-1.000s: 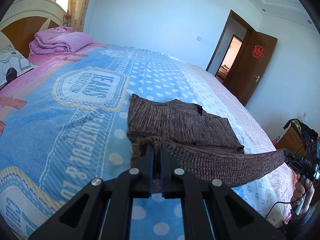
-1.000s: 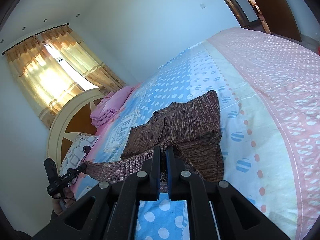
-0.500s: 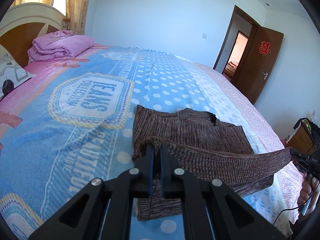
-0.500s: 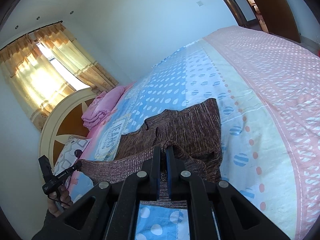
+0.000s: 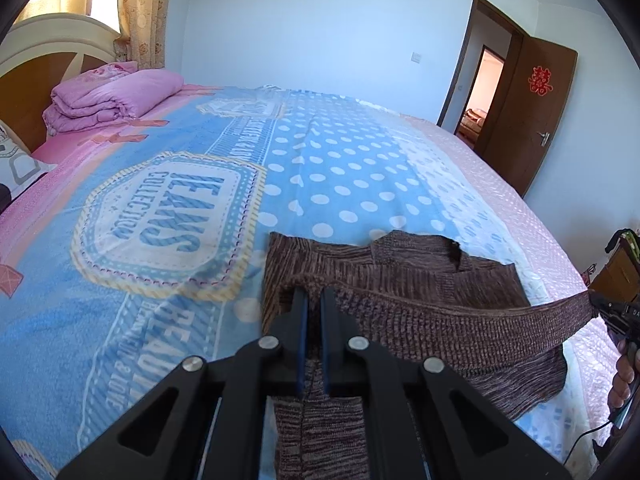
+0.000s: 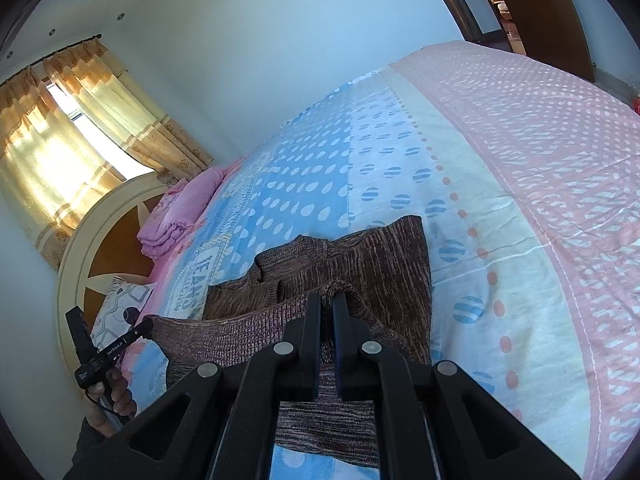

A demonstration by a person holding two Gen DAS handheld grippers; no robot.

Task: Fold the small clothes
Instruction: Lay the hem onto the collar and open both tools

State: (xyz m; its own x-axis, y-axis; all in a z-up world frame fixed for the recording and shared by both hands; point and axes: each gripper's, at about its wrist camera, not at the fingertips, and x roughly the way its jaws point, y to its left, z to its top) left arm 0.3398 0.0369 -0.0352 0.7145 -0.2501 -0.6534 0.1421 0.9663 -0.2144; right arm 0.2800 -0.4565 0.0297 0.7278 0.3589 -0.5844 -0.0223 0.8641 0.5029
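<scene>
Brown knit sweater [image 5: 400,272] lies on the bed [image 5: 328,176], mostly flat, its far part spread ahead of both claws. Near hem lifted clear of the cover. Left claw [image 5: 313,300] clamped on one end of the ribbed hem; right claw [image 6: 327,304] clamped on the other end. Hem band stretched taut between them, its long axis running across the bed from claw to claw. The rest of the garment lies forward of that line, away from the person; neither hand looks nearer to it.

Judgement: the fold goes forward, hem carried over the body toward the neckline.

Sweater: marled brown-pink yarn, vertical streaks, coarser rib at hem. One sleeve seems already folded in across the chest.
</scene>
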